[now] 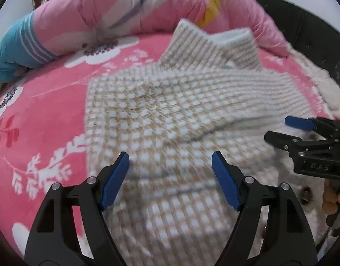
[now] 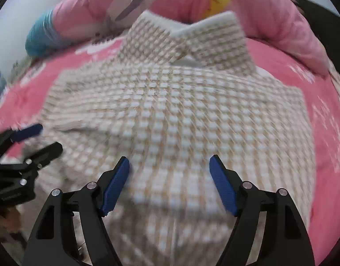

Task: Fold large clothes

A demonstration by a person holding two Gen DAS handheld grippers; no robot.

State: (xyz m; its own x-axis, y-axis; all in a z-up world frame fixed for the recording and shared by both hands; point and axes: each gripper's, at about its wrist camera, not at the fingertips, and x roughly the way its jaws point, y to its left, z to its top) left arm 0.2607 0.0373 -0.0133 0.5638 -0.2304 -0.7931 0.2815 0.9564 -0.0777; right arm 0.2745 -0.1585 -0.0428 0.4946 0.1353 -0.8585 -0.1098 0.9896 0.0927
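Both the left gripper [image 1: 170, 178] and right gripper [image 2: 169, 182] hover spread and empty above the checked shirt [image 2: 170, 115], lying lengthwise on the pink bedspread [image 1: 48, 115], collar [image 2: 192, 33] pointing toward the rolled quilt [image 1: 116, 15] beyond.

A beige-and-white checked shirt [image 2: 170, 115] lies spread flat on the pink flowered bed [image 1: 48, 115], collar raised at the far end.

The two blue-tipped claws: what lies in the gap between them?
Only the checked garment, lying flat on the pink floral cover. The left gripper and right gripper both hover open above it, shown in each wrist view.
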